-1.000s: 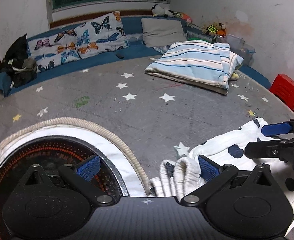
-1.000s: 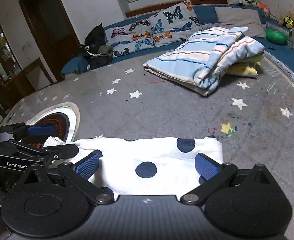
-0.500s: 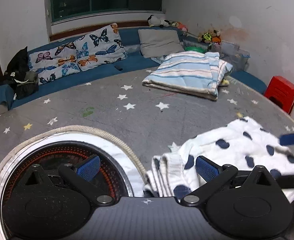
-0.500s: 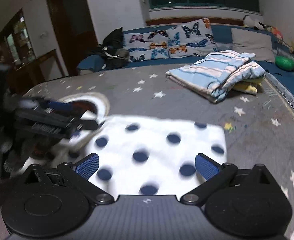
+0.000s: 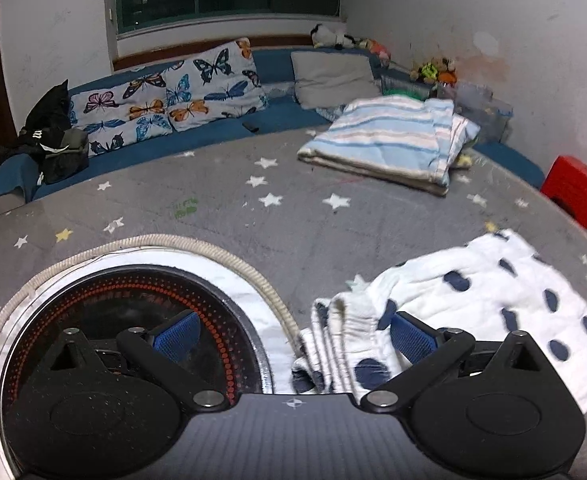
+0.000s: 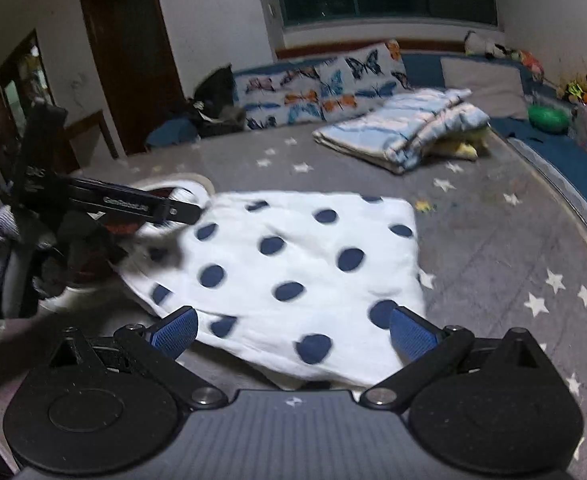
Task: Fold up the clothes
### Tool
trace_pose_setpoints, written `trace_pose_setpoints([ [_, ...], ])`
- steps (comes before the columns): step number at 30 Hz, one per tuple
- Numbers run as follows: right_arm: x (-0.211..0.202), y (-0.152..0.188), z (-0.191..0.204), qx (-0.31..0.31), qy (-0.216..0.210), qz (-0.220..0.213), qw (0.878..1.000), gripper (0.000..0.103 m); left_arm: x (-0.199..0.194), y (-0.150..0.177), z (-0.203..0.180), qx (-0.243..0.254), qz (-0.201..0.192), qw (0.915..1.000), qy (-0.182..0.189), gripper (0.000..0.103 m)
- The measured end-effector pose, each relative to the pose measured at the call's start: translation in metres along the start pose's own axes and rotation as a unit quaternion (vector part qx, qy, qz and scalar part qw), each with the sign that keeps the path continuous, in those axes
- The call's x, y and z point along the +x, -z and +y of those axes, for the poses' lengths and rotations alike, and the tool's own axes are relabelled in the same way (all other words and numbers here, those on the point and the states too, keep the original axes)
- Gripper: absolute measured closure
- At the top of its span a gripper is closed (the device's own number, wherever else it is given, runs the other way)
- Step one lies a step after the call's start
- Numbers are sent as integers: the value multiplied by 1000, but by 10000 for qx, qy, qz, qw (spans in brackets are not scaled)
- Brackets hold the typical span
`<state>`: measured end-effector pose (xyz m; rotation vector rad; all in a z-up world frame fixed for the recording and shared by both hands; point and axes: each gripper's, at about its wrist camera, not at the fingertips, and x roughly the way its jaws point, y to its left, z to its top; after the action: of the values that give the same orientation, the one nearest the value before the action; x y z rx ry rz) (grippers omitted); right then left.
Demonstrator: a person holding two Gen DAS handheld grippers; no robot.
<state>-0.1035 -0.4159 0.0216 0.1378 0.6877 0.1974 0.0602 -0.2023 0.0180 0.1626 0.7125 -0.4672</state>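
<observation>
A white garment with dark-blue polka dots (image 6: 305,264) lies spread and folded over on the grey star-printed mat (image 5: 293,232), near the cameras and well apart from the other cloth. In the left wrist view its bunched, gathered edge (image 5: 341,344) sits just ahead of the left gripper (image 5: 293,336), whose blue-padded fingers (image 5: 411,338) stand wide apart with nothing pinched between them; the right pad lies against the gathered fabric. To the left of the garment, a round black disc with a red dotted ring and a pale braided rim (image 5: 133,304) rests on the mat under the left gripper's left finger. In the right wrist view the right gripper (image 6: 293,332) also has its blue pads spread wide, poised over the garment's near edge without clamping it, and the left gripper appears at the left as a blurred black bar (image 6: 129,204) at the garment's far-left corner. Far across the mat lies a folded blue-and-white striped blanket (image 5: 389,140), with butterfly-print cushions (image 5: 165,96) on the blue bench behind and a red plastic stool (image 5: 573,190) at the right edge.
</observation>
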Motion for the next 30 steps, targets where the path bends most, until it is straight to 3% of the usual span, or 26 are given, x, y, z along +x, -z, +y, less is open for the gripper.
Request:
trace_pose_setpoints([
  [3,4,5,4,26,-186,80,9998,0,-3,4,-1,48,4,10000,-62,0],
  [7,15,16,5,55,-71,281,9996,0,-1,10,3,37,99,9998,-164,0],
  [15,1,7,19,-84,-328,-52,9994,0,-18,15,10,-201,-46,9997,-113,0],
  [22,23,19,16,132,-440,255,9986,0,-13,23,14,-256,91,9995,-157,0],
  [30,9,6,24,9,-456,-62,9989,0,-26,27,15,-407,-12,9991,-92,0],
])
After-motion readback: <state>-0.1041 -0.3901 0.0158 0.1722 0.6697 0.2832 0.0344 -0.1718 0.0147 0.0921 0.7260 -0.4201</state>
